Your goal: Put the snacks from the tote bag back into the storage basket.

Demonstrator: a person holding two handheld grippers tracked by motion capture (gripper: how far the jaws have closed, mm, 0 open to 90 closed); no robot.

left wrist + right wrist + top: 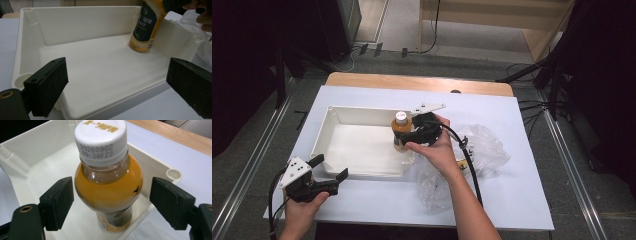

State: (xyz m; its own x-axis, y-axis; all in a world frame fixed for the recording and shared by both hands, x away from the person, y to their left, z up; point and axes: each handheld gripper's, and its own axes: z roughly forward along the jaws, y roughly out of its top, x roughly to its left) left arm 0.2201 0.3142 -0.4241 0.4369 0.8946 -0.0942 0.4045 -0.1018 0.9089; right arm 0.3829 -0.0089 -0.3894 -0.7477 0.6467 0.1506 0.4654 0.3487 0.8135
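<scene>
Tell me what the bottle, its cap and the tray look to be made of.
Bottle: clear glossy plastic, probably; orange liquid shows through it.
Cap: opaque white plastic, ribbed side, printed date code.
Tray: off-white moulded plastic, seemingly; smooth low sheen, rounded corner sockets.

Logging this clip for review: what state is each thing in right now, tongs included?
Bottle: upright in the tray's right end, cap on, filled with orange drink.
Right tongs: open, jaws either side of the bottle with a gap on both sides.
Left tongs: open, empty, at the tray's near left corner.
Tray: white, on the table, holding the bottle.
Plastic bag: crumpled, lying right of the tray.
</scene>
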